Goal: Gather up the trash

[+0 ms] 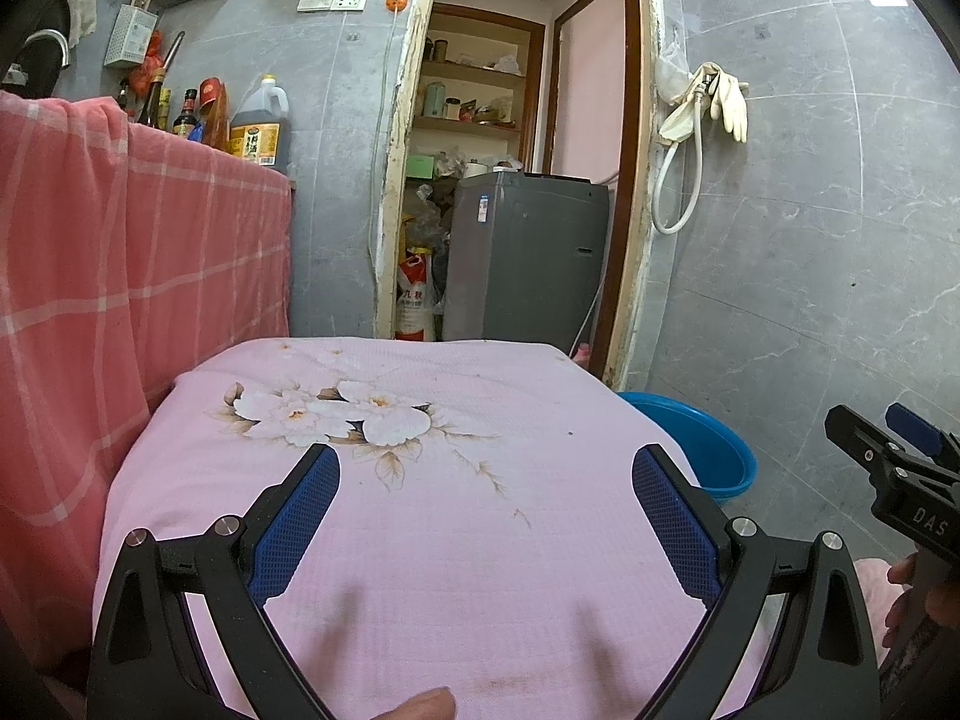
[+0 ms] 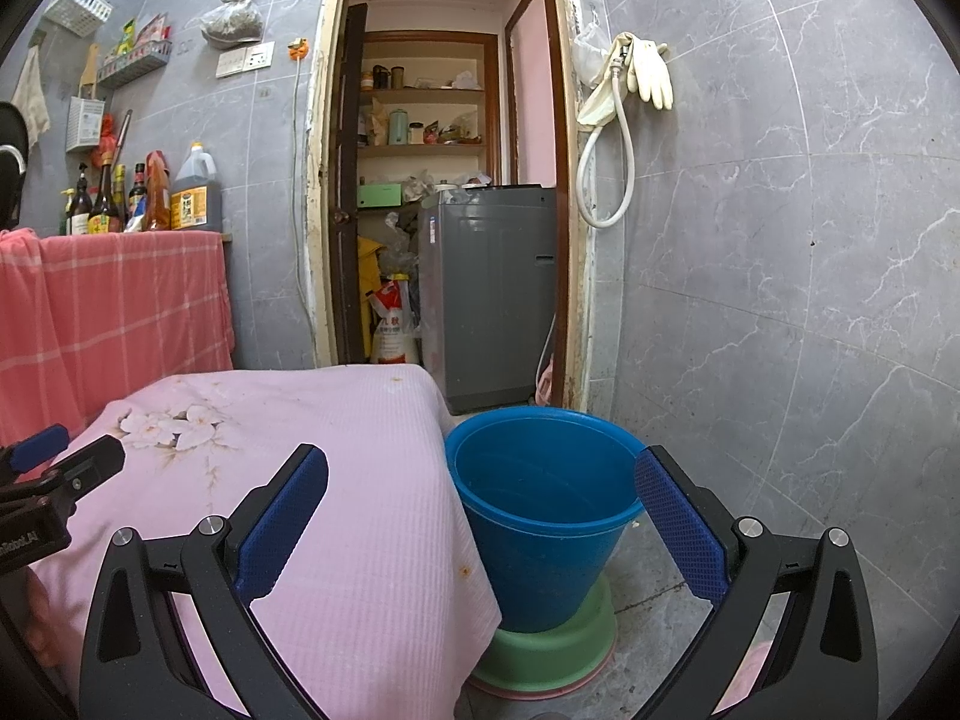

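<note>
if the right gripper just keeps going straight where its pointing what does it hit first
Probably the blue bucket. The right gripper is open, its fingers framing the bucket's near rim, with the pink cloth's edge just left of centre. Depth is hard to judge, so it might brush the cloth corner first.

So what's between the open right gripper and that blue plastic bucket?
Nothing: in the right wrist view the right gripper hangs open with only air before the blue plastic bucket.

The pink cloth (image 2: 336, 480) hides the blue bucket's (image 2: 540, 516) left side.
</note>
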`<action>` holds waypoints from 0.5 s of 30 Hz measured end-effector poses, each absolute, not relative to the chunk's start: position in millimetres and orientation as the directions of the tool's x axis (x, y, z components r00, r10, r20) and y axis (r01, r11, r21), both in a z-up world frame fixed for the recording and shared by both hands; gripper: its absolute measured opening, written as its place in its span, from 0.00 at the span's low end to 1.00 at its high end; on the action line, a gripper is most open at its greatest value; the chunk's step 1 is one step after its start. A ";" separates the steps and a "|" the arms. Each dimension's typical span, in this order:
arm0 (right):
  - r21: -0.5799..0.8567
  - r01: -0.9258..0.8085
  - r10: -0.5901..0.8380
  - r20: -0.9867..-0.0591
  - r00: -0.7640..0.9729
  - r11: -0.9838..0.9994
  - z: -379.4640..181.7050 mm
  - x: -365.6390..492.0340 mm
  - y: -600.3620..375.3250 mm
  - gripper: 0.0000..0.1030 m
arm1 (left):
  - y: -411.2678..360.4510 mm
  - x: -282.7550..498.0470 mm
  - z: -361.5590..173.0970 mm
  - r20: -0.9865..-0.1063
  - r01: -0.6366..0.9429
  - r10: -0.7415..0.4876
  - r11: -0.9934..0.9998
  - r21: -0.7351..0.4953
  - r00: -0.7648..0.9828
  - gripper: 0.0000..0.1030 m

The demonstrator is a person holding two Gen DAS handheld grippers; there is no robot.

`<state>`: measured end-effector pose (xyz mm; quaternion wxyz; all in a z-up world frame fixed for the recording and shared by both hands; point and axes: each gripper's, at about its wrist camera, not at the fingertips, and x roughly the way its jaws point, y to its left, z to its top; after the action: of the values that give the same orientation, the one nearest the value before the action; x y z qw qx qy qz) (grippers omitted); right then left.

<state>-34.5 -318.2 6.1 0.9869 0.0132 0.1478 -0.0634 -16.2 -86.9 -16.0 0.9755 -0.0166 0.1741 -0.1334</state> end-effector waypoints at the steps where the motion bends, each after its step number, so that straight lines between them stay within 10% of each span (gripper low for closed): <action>1: 0.007 0.129 -0.121 -0.293 0.948 0.992 6.1 -34.7 -318.2 1.00 | -87.7 -16.7 -16.1 -0.334 0.255 -0.266 0.964 -0.077 0.904 0.93; 15: 0.008 0.128 -0.120 -0.296 0.948 0.992 5.5 -35.4 -317.8 1.00 | -96.3 -17.6 -16.5 -0.336 0.236 -0.246 0.969 -0.071 0.909 0.93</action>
<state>-35.4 -317.8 5.5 0.9867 0.0136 0.1490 -0.0630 -17.6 -96.3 -16.5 0.9769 -0.0145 0.1736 -0.1236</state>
